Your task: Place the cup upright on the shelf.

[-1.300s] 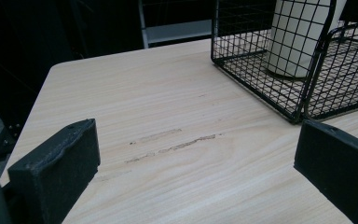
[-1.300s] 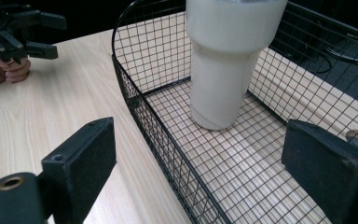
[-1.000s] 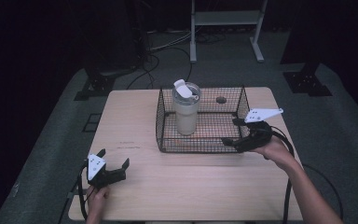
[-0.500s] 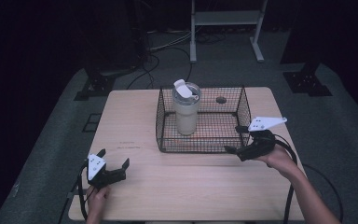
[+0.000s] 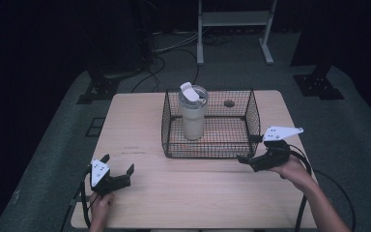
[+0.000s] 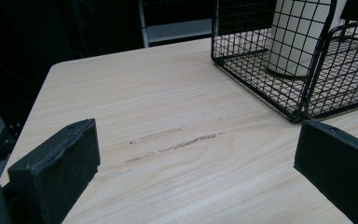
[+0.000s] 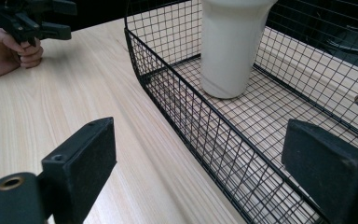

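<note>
A black wire basket [image 5: 207,154] stands on the wooden table [image 5: 193,198], back of centre. A cream tumbler [image 5: 193,116] with a flip lid is upright in the basket's left part. My right gripper [image 5: 246,148] hovers open by the basket's front right corner, outside the wire. In the right gripper view the basket wall [image 7: 191,121] runs between the wide-apart jaws, and the tumbler [image 7: 230,46] is beyond. My left gripper [image 5: 120,163] rests open at the table's front left, nothing in it. In the left gripper view the basket [image 6: 261,70] and tumbler [image 6: 298,37] lie far right.
A round cable hole [image 5: 229,103] sits in the tabletop behind the basket. Faint scuff marks [image 6: 177,142] cross the wood ahead of the left gripper. Beyond the table are a white metal frame [image 5: 232,19], dark stands and floor cables [image 5: 174,46].
My right gripper has drawn back a little from the basket's right side toward the table's front edge. The left gripper, basket and tumbler have stayed put.
</note>
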{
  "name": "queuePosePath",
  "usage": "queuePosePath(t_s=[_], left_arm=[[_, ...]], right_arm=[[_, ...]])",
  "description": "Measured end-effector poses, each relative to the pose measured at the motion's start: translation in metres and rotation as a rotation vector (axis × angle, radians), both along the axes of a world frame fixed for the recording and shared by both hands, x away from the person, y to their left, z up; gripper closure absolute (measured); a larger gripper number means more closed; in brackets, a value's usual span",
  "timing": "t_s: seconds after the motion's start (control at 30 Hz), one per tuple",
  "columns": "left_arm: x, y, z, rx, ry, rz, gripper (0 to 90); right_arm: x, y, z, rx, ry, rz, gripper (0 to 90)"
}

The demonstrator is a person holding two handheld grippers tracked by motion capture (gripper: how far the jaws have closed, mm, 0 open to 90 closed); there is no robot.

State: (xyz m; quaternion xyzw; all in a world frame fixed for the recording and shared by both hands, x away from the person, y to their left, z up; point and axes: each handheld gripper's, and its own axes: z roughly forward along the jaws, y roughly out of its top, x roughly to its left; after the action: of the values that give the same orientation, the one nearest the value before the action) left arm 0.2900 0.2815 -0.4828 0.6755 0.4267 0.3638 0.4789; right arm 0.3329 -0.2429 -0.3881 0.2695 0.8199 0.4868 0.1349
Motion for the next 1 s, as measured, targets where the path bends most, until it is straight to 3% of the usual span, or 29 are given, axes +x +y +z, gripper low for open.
queuePosePath(t_s=[1.0], left_arm=[[0.0,0.0,0.0,0.002,0.003,0.001,0.0]], right_arm=[[-0.027,-0.013,-0.036,0.022,0.022,-0.032,9.4]])
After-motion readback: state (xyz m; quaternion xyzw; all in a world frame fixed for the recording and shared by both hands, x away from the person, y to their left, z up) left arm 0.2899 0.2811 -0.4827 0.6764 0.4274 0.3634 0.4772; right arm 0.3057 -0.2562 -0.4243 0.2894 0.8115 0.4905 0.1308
